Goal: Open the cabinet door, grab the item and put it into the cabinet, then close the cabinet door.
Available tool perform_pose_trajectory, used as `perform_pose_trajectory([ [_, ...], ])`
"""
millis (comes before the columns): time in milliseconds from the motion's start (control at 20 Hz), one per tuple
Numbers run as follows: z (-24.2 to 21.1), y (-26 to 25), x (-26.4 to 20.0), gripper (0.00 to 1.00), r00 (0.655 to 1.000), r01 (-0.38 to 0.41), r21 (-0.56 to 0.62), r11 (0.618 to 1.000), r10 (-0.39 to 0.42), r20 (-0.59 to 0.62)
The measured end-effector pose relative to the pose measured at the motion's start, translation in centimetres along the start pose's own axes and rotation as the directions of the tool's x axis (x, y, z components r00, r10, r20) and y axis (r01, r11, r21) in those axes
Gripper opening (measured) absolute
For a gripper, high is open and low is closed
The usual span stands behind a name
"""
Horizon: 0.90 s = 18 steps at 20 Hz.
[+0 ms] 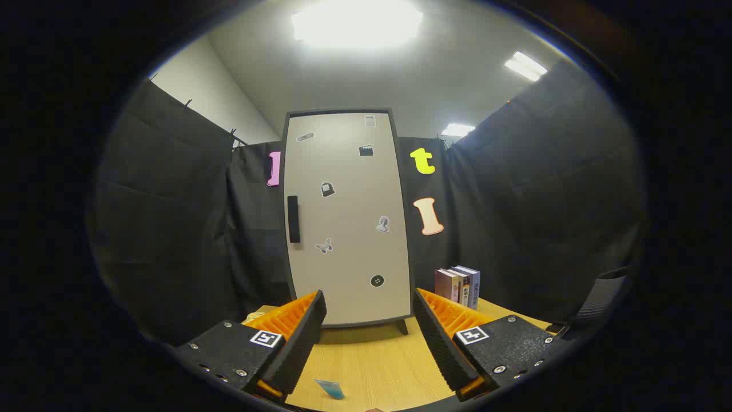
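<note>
Facing the closed cabinet (pixel 347 217) across the wooden table (pixel 377 360), I hold my tongs (pixel 369 309) spread wide with nothing between the fingers, the door standing just beyond them. The step in hand, as I judge it, is opening that door: the dark handle (pixel 293 219) runs upright along the door's left edge, so I should carry the fingers up and to the left, straddle the bar squarely, close on it from both sides, and pull in an arc toward me, presumably about hinges on the right. A tall narrow body on short legs could tip or slide, so a slow, level pull seems wise. The cabinet's long axis is vertical, its front pointing straight at me. A small blue item (pixel 330 388) lies on the table between the fingers near their base, and a row of books (pixel 457 286) stands to the cabinet's right.
</note>
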<state>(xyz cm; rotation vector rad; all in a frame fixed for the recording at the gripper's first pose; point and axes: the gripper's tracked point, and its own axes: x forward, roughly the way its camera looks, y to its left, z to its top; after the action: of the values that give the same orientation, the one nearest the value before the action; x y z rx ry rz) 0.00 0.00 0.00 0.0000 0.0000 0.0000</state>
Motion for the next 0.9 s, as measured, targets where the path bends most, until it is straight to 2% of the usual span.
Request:
perform_pose_trajectory([
  [900,-1.4,2.0,0.2,0.95,0.999,-0.038,-0.001,0.999,0.038,-0.036],
])
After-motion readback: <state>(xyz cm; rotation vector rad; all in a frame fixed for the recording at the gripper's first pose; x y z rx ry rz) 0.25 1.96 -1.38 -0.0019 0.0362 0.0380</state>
